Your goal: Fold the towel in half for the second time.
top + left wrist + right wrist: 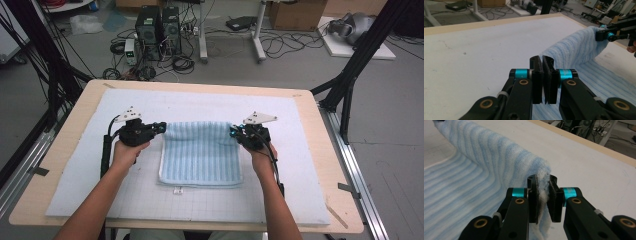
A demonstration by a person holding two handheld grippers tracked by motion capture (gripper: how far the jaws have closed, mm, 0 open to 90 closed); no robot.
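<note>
One light blue striped towel [201,152] lies on one white mat [280,190], which covers one wooden table [70,135]. Two grippers are there, a left gripper [159,127] and a right gripper [234,132], each in one hand.

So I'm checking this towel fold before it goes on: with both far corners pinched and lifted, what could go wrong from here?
1. The right gripper bites only the fluffy edge of the blue striped towel, so that corner may slip out.
2. The left gripper also shows very little cloth between its shut jaws; losing one corner would skew the fold.
3. The near edge lies loose on the white mat, so pulling could drag the whole towel.
</note>
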